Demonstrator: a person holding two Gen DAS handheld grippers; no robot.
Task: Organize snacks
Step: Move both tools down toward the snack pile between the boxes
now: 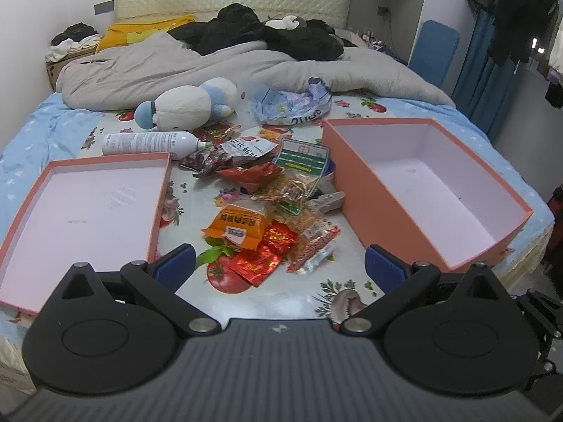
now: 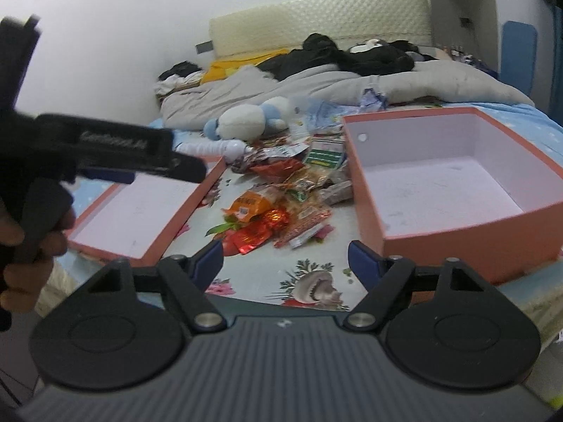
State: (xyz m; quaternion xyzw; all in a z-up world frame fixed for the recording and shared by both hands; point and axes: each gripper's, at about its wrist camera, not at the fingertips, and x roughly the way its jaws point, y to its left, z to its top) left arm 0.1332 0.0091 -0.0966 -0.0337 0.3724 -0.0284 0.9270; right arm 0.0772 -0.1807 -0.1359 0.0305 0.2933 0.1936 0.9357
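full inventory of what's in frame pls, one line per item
deep box: 1, salmon outside, pale inside, right of the snacks, nothing in it
shallow lid: 1, salmon rim, pale inside, left of the snacks, nothing in it
snack pile: many packets, orange, red, green, clear, loose between box and lid
orange packet: 1, orange, near edge of pile
red foil packets: several, red, nearest the grippers
white bottle: 1, white, lying behind the lid
plush toy: 1, white and blue, behind the bottle
crumpled bag: 1, pale blue, behind the pile
duvet: 1, grey, far half of bed
dark clothes: heap, black, by headboard
left gripper: open, holding nothing
right gripper: open, holding nothing
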